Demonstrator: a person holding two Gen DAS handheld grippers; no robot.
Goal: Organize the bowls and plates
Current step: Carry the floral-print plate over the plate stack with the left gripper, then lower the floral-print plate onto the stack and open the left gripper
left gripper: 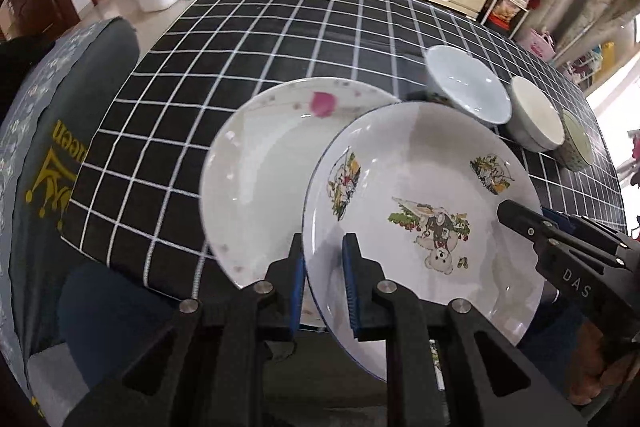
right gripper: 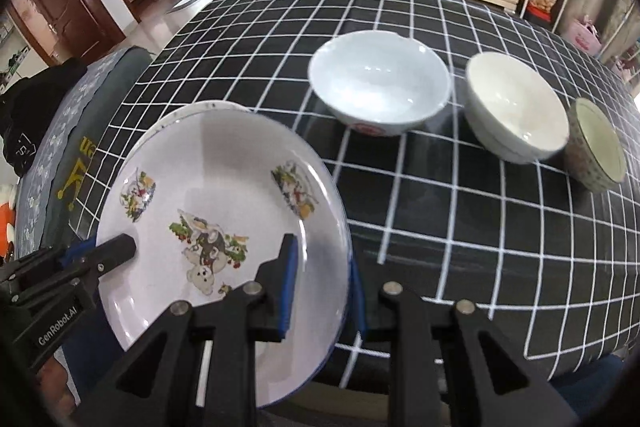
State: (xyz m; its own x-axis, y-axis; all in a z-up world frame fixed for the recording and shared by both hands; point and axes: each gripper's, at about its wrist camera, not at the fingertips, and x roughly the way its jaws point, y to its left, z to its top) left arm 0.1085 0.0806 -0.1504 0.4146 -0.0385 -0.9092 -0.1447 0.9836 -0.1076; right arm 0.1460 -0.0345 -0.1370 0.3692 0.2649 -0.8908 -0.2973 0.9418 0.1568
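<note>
Currently the cartoon plate (left gripper: pixel 420 211) is held tilted above the near edge of the surface (left gripper: pixel 280 27), gripped from both sides: the left claw (left gripper: pixel 323 291) is clamped on its near-left rim, and the right claw (right gripper: pixel 320 287) is clamped on its right rim, 1 blue pad above the plate and 1 under it. Beneath and partly behind it lies the pink-flower plate (left gripper: pixel 260 155), flat on the checked cloth, so stacking looks under way but not finished; the held plate overlaps the lower one without yet nesting in it. The 3 bowls are untouched as far as I can judge: the pale blue bowl (right gripper: pixel 380 83), the white bowl (right gripper: pixel 516 107) just beside it, and the small speckled bowl (right gripper: pixel 598 147) touching or nearly touching the white one, all standing separately in a row on the right. Both plates sit close to the near edge, with the lower one slightly overhanging it, so lowering calls for care. Open cloth stretches across the far half, giving free room for gathering the bowls.
</note>
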